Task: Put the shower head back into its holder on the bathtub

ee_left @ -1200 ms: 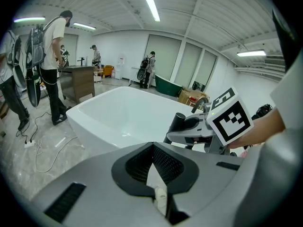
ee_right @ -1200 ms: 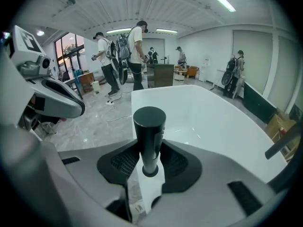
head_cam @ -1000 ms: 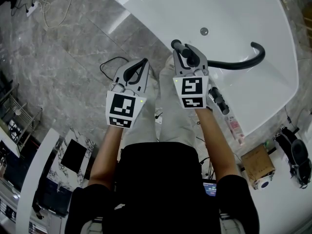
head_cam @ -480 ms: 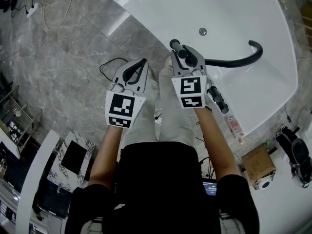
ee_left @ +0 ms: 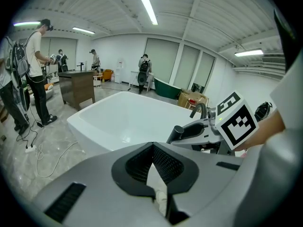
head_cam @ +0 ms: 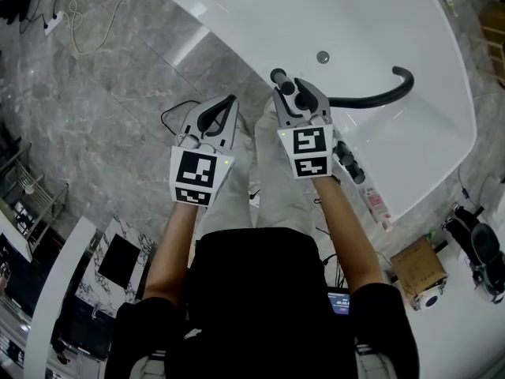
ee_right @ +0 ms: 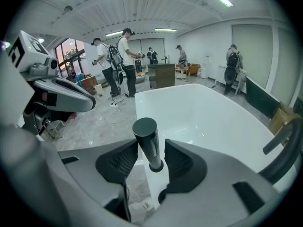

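Jaws of the left gripper [head_cam: 229, 103] are pressed together with nothing between them, over the grey floor [head_cam: 95, 93] at 9 o'clock of the right gripper [head_cam: 290, 87]; that one's jaws have just been opening, and the shower head [ee_right: 147, 138], a dark upright cylinder, stands between the pads with a slim gap beside the right one; it rises at the rim of the white bathtub [head_cam: 371, 22], which spreads toward 1 o'clock.

Grey marble floor [head_cam: 102, 117] below. Just ahead of left gripper [head_cam: 230, 103], left of its tip: looped black cable [head_cam: 175, 99]. Far ahead and left: white power strip [head_cam: 50, 20]. Well off right and back: pink bottle [head_cam: 377, 205], cardboard box [head_cam: 417, 268].
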{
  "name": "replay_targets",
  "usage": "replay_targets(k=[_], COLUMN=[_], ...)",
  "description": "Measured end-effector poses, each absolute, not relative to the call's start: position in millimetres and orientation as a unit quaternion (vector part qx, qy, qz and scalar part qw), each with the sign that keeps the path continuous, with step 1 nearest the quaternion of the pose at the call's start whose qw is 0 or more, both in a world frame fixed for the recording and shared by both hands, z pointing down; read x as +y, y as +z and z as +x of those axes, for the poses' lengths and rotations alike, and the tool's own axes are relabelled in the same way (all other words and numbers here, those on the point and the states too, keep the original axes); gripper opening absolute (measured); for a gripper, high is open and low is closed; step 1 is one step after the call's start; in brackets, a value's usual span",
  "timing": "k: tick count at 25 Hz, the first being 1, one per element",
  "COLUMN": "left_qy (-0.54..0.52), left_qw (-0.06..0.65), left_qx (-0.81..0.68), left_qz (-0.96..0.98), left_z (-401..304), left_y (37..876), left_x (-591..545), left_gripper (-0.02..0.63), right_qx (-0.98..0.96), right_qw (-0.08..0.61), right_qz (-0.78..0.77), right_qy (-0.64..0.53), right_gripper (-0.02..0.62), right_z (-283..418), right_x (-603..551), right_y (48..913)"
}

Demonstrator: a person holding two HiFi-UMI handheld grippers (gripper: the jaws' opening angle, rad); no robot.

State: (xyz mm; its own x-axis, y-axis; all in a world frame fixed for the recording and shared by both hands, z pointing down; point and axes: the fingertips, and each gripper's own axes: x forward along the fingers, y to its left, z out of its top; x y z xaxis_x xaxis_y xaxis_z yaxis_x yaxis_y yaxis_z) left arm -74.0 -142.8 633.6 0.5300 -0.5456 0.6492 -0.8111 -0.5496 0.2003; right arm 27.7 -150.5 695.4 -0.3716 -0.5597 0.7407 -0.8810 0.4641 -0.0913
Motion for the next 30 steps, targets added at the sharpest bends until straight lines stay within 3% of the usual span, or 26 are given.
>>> replay_targets(k=[14,21,30], left_qy=[0.242,0.22,0.184], left_qw=[0.203,0.177,0.146], left_qx=[-0.413,-0.417,-0.426], left_qz=[0.854,0.864,0.874], left_z=[-66.0,-59.9,-56.3], left_y=[561.2,506.7,433.8], left_x=[-162.8,-172.0,-171.8], left_gripper=[0.014,0.014,0.014], right_qx=[-0.8,-0.807,-0.814], right_qw=[0.298,0.263,0.208], right_qz=[0.469,0.492,0.519], right_qy=[0.227,0.193,0.161], right_gripper=[0.158,0.071,0.03], right_z=[26.0,32.3,44.4], right_x=[-148.6,-165.1,-180.7], right_y=[617.2,543.7,453.5])
